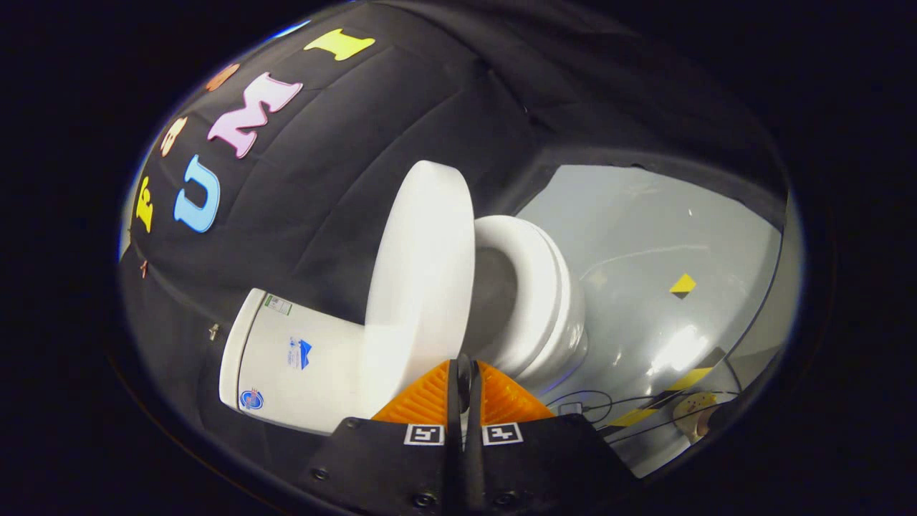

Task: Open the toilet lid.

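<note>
Grey floor (645, 236) lies beyond the toilet (301, 358); I see its lid (423, 258) raised off the seat (530, 287), nearly done. My gripper (464, 373) is pinched closed, gripping nothing, just before the lid.

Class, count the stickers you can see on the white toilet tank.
3 on the toilet tank: a green-and-white sticker by the lid seam, a blue sticker mid-side, a round sticker below. Others may be hidden. The gripper looks shut.

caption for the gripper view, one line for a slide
Gripper with fingers nearly together at the edge of the toilet lid, lid raised off the seat toward the tank.
</note>
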The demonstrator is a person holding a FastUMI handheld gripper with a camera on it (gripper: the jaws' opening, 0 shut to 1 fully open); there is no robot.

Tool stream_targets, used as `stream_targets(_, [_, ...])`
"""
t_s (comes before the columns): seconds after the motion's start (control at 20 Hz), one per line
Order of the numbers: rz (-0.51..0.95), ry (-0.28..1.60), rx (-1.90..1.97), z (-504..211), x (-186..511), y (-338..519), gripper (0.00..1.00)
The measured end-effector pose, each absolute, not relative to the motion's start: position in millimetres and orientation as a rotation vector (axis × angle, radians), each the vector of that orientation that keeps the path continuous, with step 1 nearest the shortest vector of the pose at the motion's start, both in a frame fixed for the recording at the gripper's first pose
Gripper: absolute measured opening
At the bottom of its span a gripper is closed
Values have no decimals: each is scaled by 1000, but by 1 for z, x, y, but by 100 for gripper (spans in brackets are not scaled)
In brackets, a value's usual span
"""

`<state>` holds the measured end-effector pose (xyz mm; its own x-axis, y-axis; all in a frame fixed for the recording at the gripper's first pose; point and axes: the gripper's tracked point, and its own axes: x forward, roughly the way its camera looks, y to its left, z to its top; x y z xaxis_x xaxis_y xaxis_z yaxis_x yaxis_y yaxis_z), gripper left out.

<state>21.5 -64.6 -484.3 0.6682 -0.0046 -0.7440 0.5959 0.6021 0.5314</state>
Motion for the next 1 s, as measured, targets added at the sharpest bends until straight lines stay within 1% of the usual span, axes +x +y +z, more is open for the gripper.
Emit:
stream_targets(0.25, [-369,774,699,-441,37,-40,5])
stream_targets(0.5, [-371,763,630,-408,49,-13,5])
stream_targets(1.0, [-252,703,469,-354,75,56,5])
